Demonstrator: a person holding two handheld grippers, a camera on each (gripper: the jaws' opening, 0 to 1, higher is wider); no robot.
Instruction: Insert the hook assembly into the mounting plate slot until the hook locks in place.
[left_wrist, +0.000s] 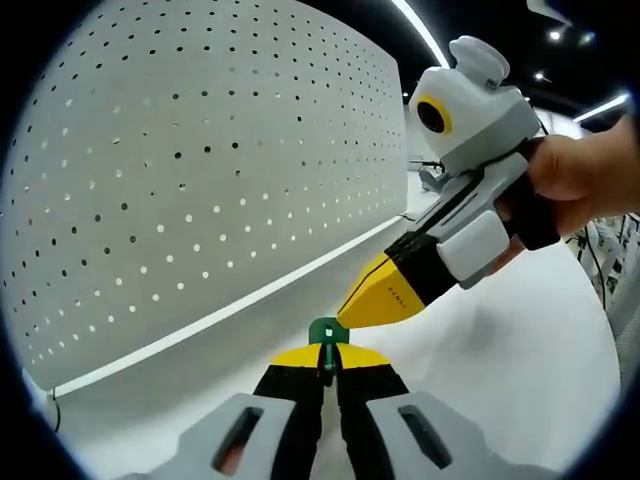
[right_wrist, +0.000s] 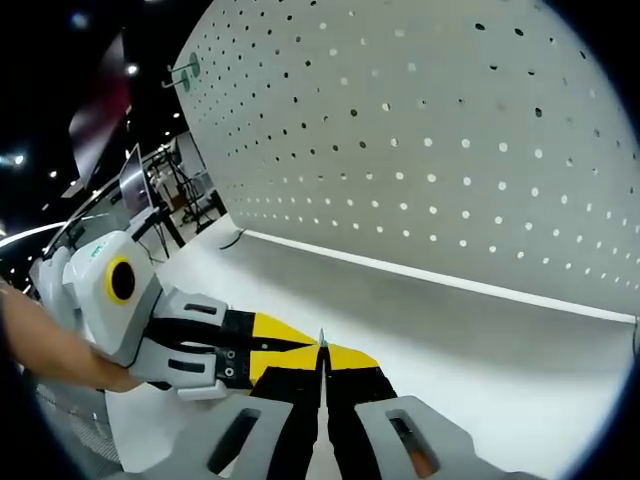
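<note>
Green hook (left_wrist: 325, 333), mostly hidden, clamped in closed left gripper (left_wrist: 328, 362) jaws; long axis toward 12 o'clock. Right gripper (left_wrist: 352, 312) jaws closed, tip touching hook. Pegboard (left_wrist: 200, 160) behind; white tabletop (left_wrist: 520, 370).

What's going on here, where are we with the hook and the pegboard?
A person holds a gripper in each hand in front of the white perforated board. The left gripper is shut on a small green hook piece, and the right gripper has its closed yellow tips right beside that piece. In the right gripper view, the right gripper is shut with a thin metal tip showing. The hook is not yet in the board.
</note>
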